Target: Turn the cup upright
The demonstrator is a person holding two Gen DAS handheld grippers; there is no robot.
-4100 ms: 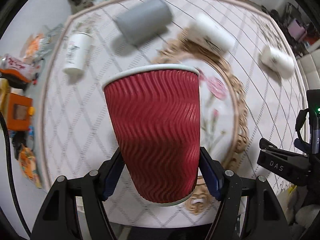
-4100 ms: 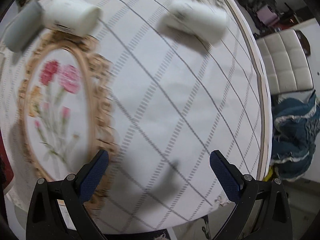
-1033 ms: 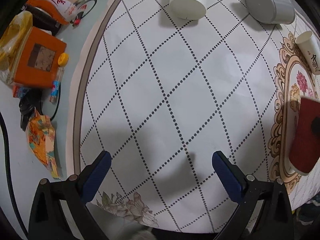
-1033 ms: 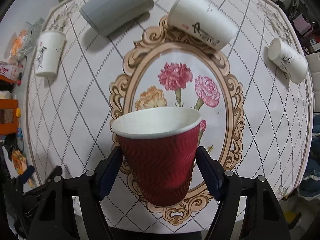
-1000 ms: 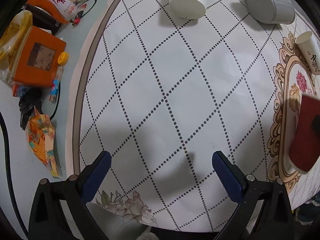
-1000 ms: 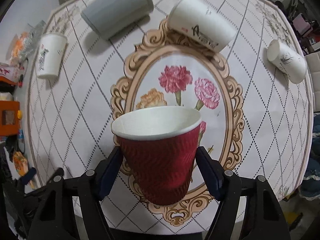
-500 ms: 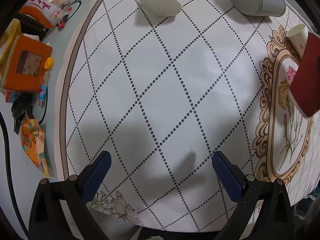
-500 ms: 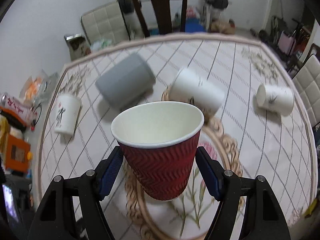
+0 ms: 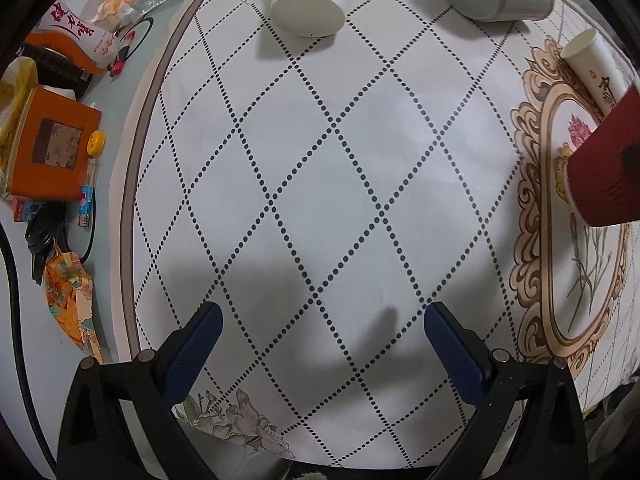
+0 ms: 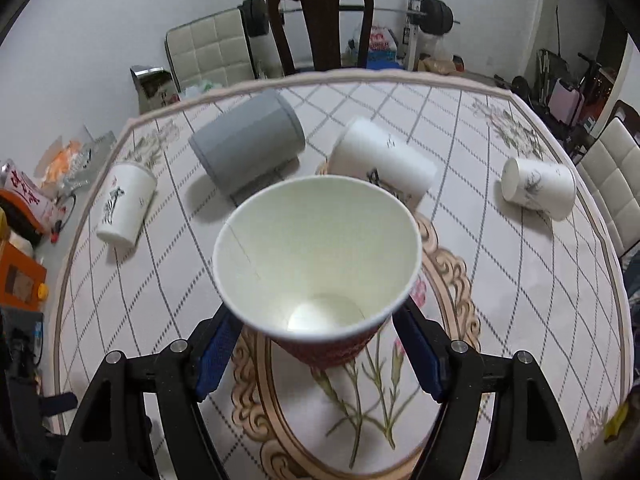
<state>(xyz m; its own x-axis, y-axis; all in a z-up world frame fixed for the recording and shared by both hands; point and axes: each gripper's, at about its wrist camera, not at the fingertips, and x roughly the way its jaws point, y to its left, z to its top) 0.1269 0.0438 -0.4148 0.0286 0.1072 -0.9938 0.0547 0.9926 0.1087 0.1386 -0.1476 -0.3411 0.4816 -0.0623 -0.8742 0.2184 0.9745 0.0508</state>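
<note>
1. The right gripper (image 10: 316, 344) was clamped on the red cup (image 10: 320, 344), its blue pads pressed against opposite sides of the ribbed wall low on the body.
2. The cup sat directly ahead between the jaws, mouth up and leaning toward the camera, so its white inside and base showed. Its long axis ran close to vertical, tipped slightly.
3. It hung over the floral oval on the tabletop (image 10: 500, 280); whether the base touched the cloth could not be told.
4. The left gripper (image 9: 320, 344) stood spread wide and empty over bare cloth, the cup (image 9: 604, 168) well off to its right. The right one was plainly nearer.
5. The coming move probably calls for squaring the axis, lowering, then releasing.
</note>
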